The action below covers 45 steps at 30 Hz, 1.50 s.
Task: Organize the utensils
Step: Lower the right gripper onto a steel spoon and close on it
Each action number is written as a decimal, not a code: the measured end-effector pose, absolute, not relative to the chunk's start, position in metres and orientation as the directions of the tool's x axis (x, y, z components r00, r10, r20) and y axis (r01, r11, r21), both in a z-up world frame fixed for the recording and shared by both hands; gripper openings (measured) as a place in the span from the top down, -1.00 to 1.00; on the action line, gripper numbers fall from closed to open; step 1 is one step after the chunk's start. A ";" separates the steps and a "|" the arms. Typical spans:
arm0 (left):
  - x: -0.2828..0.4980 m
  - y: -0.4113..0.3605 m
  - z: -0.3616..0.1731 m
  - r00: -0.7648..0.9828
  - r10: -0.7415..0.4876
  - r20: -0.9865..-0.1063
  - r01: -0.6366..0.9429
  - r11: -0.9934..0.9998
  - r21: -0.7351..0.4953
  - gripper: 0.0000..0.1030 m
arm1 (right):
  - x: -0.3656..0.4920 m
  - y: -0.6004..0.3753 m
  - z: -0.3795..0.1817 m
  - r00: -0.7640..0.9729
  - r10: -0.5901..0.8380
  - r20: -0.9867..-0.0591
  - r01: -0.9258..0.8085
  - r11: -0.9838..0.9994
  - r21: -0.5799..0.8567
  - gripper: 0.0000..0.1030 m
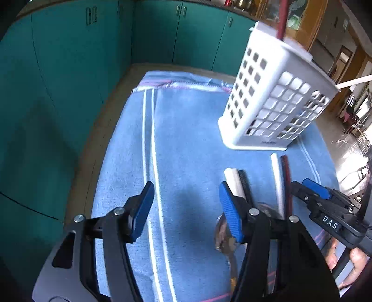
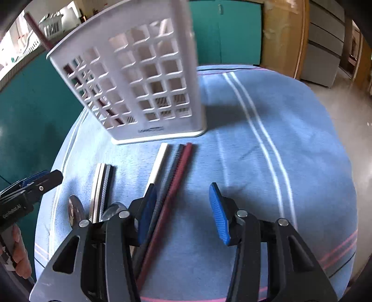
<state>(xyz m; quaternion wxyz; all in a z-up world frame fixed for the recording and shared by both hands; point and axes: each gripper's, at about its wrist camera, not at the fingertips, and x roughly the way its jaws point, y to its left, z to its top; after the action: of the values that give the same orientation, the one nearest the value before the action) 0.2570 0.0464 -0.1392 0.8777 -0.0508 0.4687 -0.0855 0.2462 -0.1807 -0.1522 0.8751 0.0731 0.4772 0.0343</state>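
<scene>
A white slotted utensil caddy (image 1: 274, 100) (image 2: 144, 81) stands on the blue towel, and a red handle (image 1: 282, 18) (image 2: 37, 30) sticks out of its top. In front of it lie a white-handled utensil (image 2: 158, 167), a dark one (image 2: 173, 167), a red one (image 2: 181, 172), and a silver and black pair (image 2: 102, 183) with spoon bowls (image 2: 75, 209). My right gripper (image 2: 182, 216) is open, low over the red and dark handles, which run under the gap close to its left finger. My left gripper (image 1: 186, 209) is open over bare towel, its right finger beside a white handle (image 1: 233, 181).
The blue towel (image 1: 186, 139) with white stripes covers a rounded table. Teal cabinet doors (image 1: 69, 69) stand behind and to the left. Pale floor (image 2: 344, 116) lies off the right edge. A person's hand (image 1: 355, 262) holds the right gripper (image 1: 309, 190); the left gripper (image 2: 46, 178) shows at the other view's left edge.
</scene>
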 end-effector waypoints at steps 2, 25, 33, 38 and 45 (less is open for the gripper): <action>0.252 0.053 -0.142 0.539 -0.211 -0.816 0.099 0.977 -0.187 -0.12 | 0.235 -0.184 -0.154 0.548 0.152 -0.823 0.011 0.982 0.189 0.09; 0.242 0.051 -0.142 0.519 -0.257 -0.815 0.113 0.966 -0.232 -0.21 | 0.206 -0.117 -0.155 0.463 0.194 -0.865 -0.168 0.977 0.129 0.31; 0.241 0.046 -0.148 0.505 -0.268 -0.820 0.122 0.963 -0.240 -0.24 | 0.199 -0.187 -0.147 0.475 0.353 -0.806 -0.036 0.923 0.383 0.32; 0.242 0.045 -0.149 0.504 -0.263 -0.823 0.124 0.965 -0.233 -0.25 | 0.191 -0.227 -0.152 0.497 0.212 -0.841 0.069 0.957 0.282 0.19; 0.242 0.045 -0.149 0.503 -0.254 -0.826 0.121 0.967 -0.223 -0.29 | 0.180 -0.261 -0.143 0.543 0.020 -0.839 0.164 0.978 0.130 0.00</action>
<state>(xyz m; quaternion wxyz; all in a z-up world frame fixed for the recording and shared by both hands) 0.2418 0.0445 -0.1486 0.8642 -0.0682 0.4865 -0.1084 0.1804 -0.2612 -0.1426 0.8731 0.0969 0.4760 -0.0412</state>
